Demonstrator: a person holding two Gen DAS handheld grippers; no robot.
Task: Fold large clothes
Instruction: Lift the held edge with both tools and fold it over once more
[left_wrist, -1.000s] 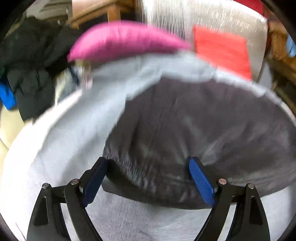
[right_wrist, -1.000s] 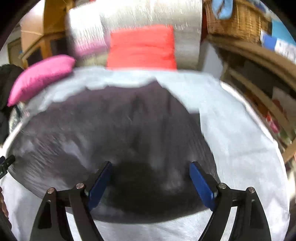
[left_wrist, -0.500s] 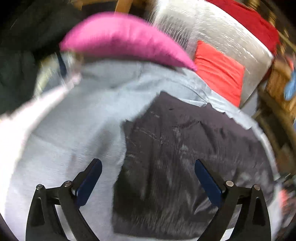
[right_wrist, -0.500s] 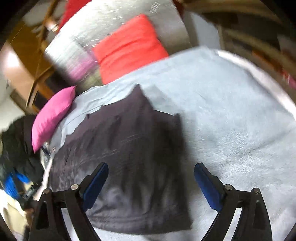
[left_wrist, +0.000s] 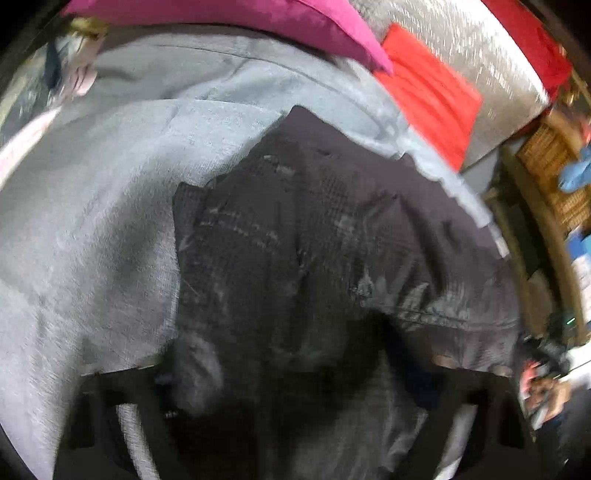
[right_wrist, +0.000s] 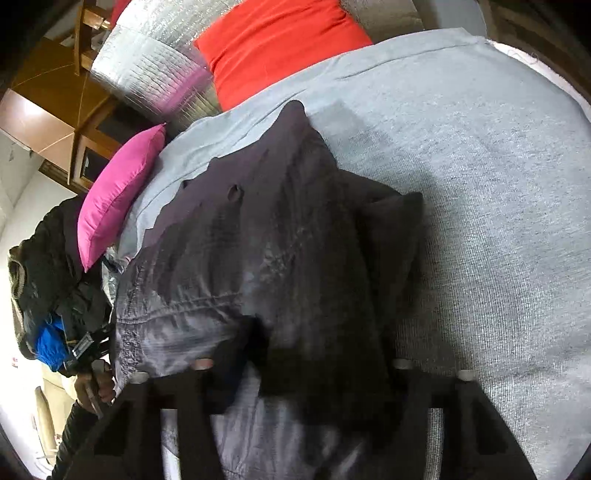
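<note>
A large dark grey garment (left_wrist: 295, 258) lies spread on a light grey bed cover (left_wrist: 92, 221); it also shows in the right wrist view (right_wrist: 258, 258) on the cover (right_wrist: 480, 184). My left gripper (left_wrist: 295, 380) sits low over the garment's near edge, its jaws wide apart, blurred and in shadow. My right gripper (right_wrist: 306, 373) is down at the garment's near right part, jaws apart, with cloth lying between and over them. Whether either pinches cloth is not visible.
A pink pillow (right_wrist: 118, 192) and a red cushion (right_wrist: 277, 40) lie at the head of the bed against a silver quilted headboard (right_wrist: 147, 70). Dark clothes (right_wrist: 48, 266) are piled at the left. Wicker baskets and wooden shelves (left_wrist: 554, 184) stand at the right.
Both grippers have dropped down close onto the garment's near edge and tilted. The cloth now bunches up between the jaws, and the blue pads are lost in shadow.
</note>
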